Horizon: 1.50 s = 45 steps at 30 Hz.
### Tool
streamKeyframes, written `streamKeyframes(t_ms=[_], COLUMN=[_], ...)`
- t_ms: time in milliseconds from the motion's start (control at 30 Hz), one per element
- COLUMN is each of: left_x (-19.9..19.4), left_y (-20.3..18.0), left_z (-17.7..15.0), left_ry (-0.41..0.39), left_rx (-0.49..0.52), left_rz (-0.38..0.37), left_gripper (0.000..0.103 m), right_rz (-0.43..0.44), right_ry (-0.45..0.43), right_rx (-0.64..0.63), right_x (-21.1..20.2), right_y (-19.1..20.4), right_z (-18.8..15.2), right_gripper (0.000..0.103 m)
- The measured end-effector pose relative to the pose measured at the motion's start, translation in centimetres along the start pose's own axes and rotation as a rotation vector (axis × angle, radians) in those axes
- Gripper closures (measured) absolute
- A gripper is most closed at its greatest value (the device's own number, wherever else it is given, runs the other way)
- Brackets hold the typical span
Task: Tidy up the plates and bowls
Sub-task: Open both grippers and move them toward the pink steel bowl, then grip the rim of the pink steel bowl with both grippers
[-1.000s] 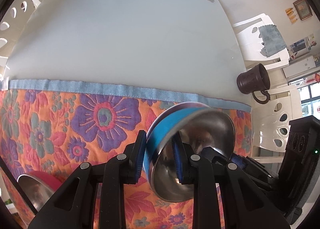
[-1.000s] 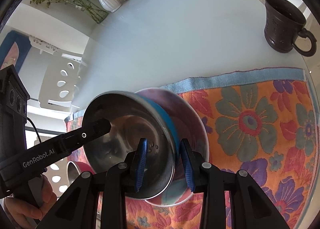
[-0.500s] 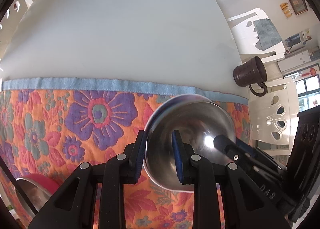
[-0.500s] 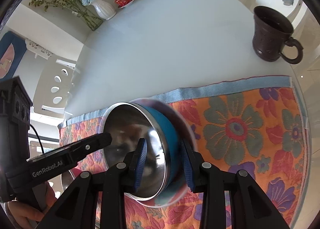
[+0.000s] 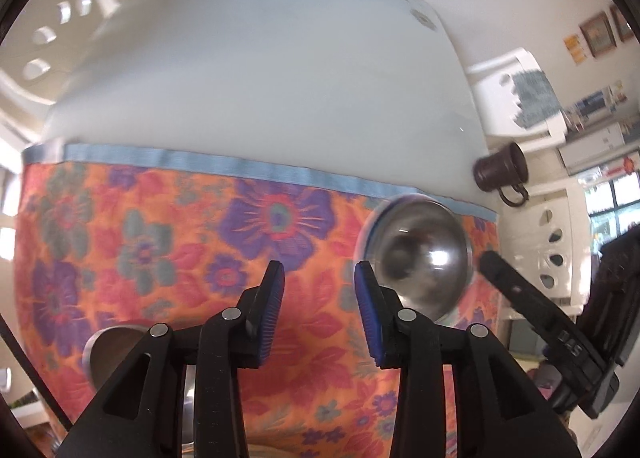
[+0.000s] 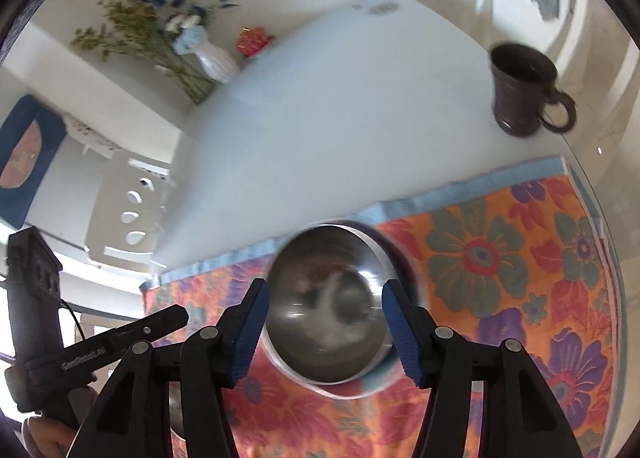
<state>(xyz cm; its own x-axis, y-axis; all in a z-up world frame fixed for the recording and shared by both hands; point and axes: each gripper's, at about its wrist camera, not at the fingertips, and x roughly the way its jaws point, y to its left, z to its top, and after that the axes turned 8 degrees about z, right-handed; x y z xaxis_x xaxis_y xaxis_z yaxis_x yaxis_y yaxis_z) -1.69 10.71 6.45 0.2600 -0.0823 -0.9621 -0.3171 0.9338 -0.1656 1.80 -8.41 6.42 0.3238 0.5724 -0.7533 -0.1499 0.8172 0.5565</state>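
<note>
A steel bowl with a blue outside (image 6: 328, 306) rests on a pale plate (image 6: 384, 382) on the floral mat. It also shows in the left wrist view (image 5: 416, 258), right of my fingers. My right gripper (image 6: 326, 334) is open, its pads standing on either side of the bowl without touching it. My left gripper (image 5: 318, 308) is open and empty over the mat, just left of the bowl. A second steel bowl (image 5: 108, 350) sits at the lower left of the left wrist view, partly hidden by my left gripper.
The floral mat (image 5: 160, 238) with a blue hem covers the near part of a white table (image 5: 260, 77). A dark mug (image 6: 520, 93) stands near the table's right edge. A white vase of flowers (image 6: 216, 61) and a red dish (image 6: 252, 39) stand at the far end. White chairs surround the table.
Both grippers have let go of the steel bowl and opened. The bowl has gone from tilted in the air to resting on the plate. My left gripper has drawn back to the left.
</note>
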Motion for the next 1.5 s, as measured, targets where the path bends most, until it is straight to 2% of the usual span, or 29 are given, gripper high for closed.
streamKeyframes(t_ms=[33, 67, 100, 133, 400, 567, 667, 900, 1133, 1233, 1400, 1500], left_x=[-0.3, -0.6, -0.9, -1.1, -2.7, -2.1, -1.2, 0.4, 2.3, 3.1, 4.1, 4.5], left_y=[0.9, 2.1, 3.3, 4.6, 14.1, 18.1, 19.5, 19.7, 18.4, 18.1, 17.6, 17.3], left_z=[-0.1, -0.2, -0.4, -0.6, -3.8, -6.3, -8.0, -10.2, -10.9, -11.1, -11.2, -11.3], left_ry=[-0.003, -0.003, -0.005, -0.012, -0.012, 0.012, 0.031, 0.037, 0.062, 0.073, 0.09, 0.099], left_rx=[-0.018, -0.043, -0.074, -0.101, -0.224, -0.281, -0.289, -0.263, -0.224, -0.225, -0.207, -0.199], left_rz=[0.011, 0.027, 0.046, 0.056, 0.117, 0.124, 0.115, 0.065, 0.055, 0.041, 0.031, 0.005], left_gripper=[0.056, 0.04, 0.035, 0.033, 0.033, 0.033, 0.033, 0.034, 0.039, 0.043, 0.052, 0.065], right_rz=[0.013, 0.032, 0.043, 0.054, 0.159, 0.188, 0.173, 0.144, 0.114, 0.116, 0.104, 0.096], right_ry=[-0.004, -0.001, 0.007, 0.02, 0.134, 0.235, 0.297, 0.41, 0.444, 0.451, 0.479, 0.485], right_rx=[-0.013, -0.031, -0.044, -0.056, -0.131, -0.168, -0.184, -0.17, -0.154, -0.144, -0.144, -0.149], right_x=[0.0, 0.2, 0.5, 0.8, 5.1, 8.4, 10.4, 13.9, 15.3, 15.5, 16.2, 16.4], right_y=[0.8, 2.0, 2.9, 3.8, 10.7, 13.4, 13.9, 13.1, 12.7, 12.5, 12.3, 12.2], right_z=[-0.1, -0.3, -0.5, -0.7, -4.4, -7.5, -9.7, -13.4, -14.2, -14.2, -14.4, -14.4], right_gripper=[0.046, 0.046, 0.046, 0.046, 0.046, 0.046, 0.046, 0.046, 0.046, 0.047, 0.058, 0.062])
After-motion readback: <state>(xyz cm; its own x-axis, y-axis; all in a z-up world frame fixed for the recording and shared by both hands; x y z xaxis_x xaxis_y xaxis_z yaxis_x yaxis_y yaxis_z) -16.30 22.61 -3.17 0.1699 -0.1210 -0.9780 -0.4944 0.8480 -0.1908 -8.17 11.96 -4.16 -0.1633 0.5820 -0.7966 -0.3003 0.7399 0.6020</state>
